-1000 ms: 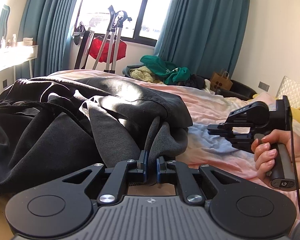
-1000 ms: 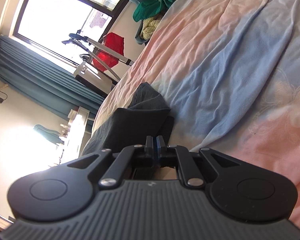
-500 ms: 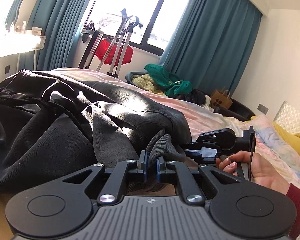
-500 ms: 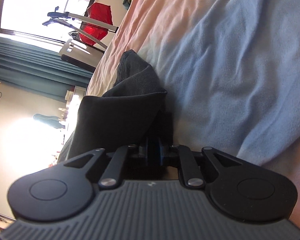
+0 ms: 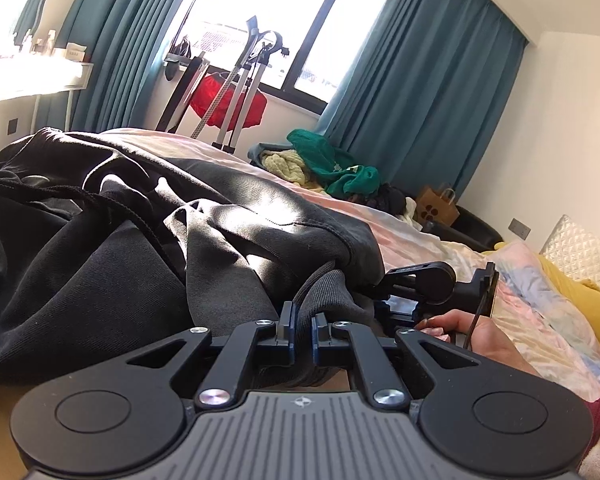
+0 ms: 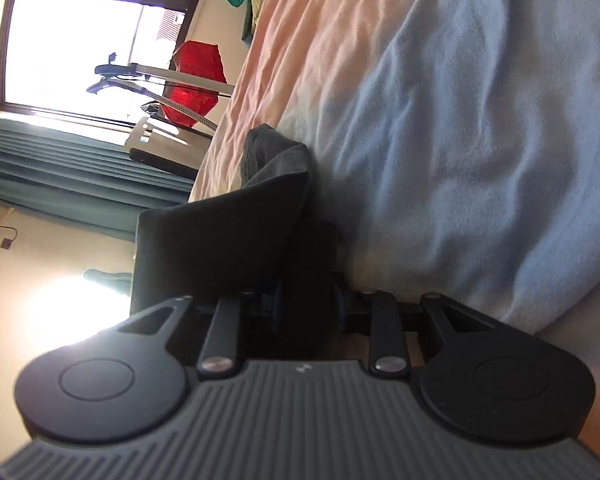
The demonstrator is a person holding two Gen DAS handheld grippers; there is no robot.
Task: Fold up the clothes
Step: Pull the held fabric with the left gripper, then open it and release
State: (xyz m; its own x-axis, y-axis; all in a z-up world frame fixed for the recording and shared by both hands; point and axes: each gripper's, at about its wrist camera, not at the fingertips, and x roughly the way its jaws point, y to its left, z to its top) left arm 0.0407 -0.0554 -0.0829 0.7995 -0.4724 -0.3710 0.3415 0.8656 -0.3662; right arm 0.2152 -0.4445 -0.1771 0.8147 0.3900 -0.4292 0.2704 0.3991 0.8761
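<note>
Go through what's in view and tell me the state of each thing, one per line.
left gripper: shut on the ribbed cuff
dark sweatshirt: crumpled, unfolded on the bed
right gripper: jaws just closing, dark cloth between them
curtains: drawn back
green garment: heaped, unfolded

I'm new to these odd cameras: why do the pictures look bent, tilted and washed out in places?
Left wrist view: the fisheye lens bows the teal pleated curtains, and the sunlit window blows out to white, with glare patches on the dark grey garment. Right wrist view: the room appears rolled sideways, the pastel pink-and-blue bedsheet is soft with blur, and the lower left is overexposed.
</note>
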